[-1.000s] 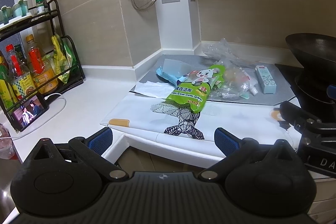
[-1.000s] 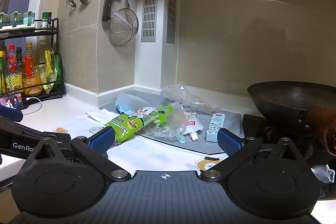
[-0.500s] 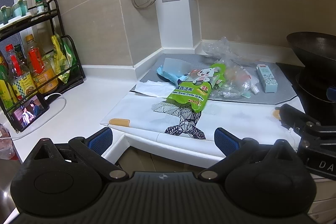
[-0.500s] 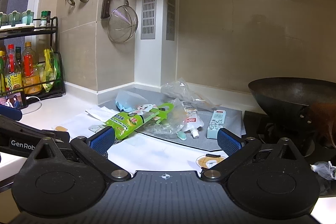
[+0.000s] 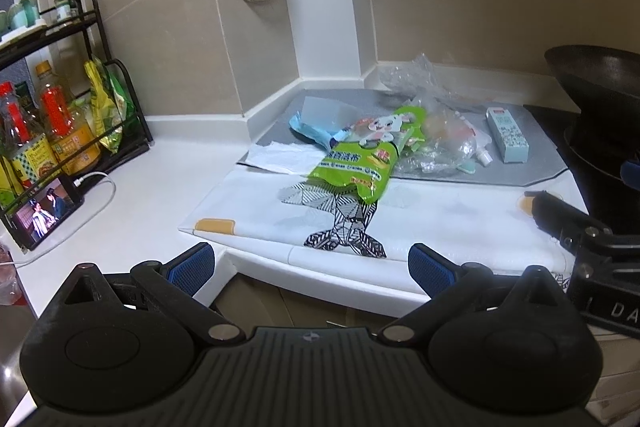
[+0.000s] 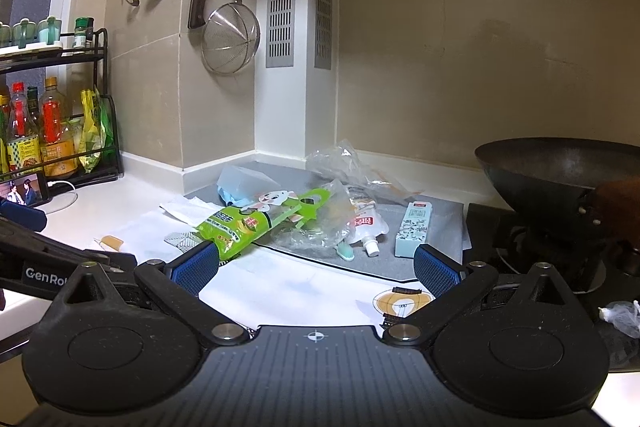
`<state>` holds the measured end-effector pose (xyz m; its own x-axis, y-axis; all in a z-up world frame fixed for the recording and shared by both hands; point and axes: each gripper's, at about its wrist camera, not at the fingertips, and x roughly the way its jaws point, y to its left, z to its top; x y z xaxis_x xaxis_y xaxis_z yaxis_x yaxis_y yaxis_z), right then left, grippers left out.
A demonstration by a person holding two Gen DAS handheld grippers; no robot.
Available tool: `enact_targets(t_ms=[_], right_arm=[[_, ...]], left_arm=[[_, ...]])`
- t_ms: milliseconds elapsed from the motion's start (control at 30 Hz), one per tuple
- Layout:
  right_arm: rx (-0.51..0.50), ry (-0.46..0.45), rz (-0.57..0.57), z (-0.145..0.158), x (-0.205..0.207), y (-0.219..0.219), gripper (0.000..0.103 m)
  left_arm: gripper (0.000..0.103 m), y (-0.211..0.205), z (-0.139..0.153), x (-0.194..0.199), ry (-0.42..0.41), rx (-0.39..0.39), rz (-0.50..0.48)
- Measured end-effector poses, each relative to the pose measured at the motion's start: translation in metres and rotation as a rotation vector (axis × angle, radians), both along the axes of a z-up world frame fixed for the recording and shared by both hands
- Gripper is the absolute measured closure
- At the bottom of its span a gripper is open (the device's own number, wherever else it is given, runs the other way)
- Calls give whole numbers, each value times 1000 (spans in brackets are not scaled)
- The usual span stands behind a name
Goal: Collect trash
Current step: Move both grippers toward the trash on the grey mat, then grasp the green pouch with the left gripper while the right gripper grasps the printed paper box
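You see a bright green pouch [image 5: 360,163] with a white cartoon animal printed on it, lying on a white sheet [image 5: 440,223] that carries a black-and-white geometric line pattern. Behind it lies a plain grey mat [image 5: 532,163] with a pale teal patterned box [image 5: 507,134]. Your left claw [image 5: 311,265] has blue textured pads on black. The counter [image 5: 160,183] is white, the wok [image 6: 560,175] black.

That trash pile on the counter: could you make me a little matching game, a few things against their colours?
Things:
1. wipes packet
2. small carton
3. tissue
4. wok

Colours:
A. white
B. black
C. bright green
D. pale teal

Pairs: 1-C, 2-D, 3-A, 4-B
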<state>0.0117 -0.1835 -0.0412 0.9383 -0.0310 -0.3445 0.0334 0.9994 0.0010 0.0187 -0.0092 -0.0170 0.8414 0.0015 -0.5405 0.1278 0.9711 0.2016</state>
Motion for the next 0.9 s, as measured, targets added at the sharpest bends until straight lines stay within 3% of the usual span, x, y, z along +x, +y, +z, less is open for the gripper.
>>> enact_targets(t_ms=[333,467,633,733,900], right_arm=[[12,53,-68,-30,52,-24,0],[37,95,-109,-46,93,-36,0],[3,113,-240,-55,155,-56,0],[22,165,-345,-58,191,-74,0],[7,328,-420,-74,245,-89,0]], left_arm=[[0,15,-11,47,66,-39,48],[0,15,-13,75,76,-48,35],[0,10,-17,114,116,-87,-20],[0,0,-23,140,159,-77,-46],[0,-22,-33,174,207,-22,-72]])
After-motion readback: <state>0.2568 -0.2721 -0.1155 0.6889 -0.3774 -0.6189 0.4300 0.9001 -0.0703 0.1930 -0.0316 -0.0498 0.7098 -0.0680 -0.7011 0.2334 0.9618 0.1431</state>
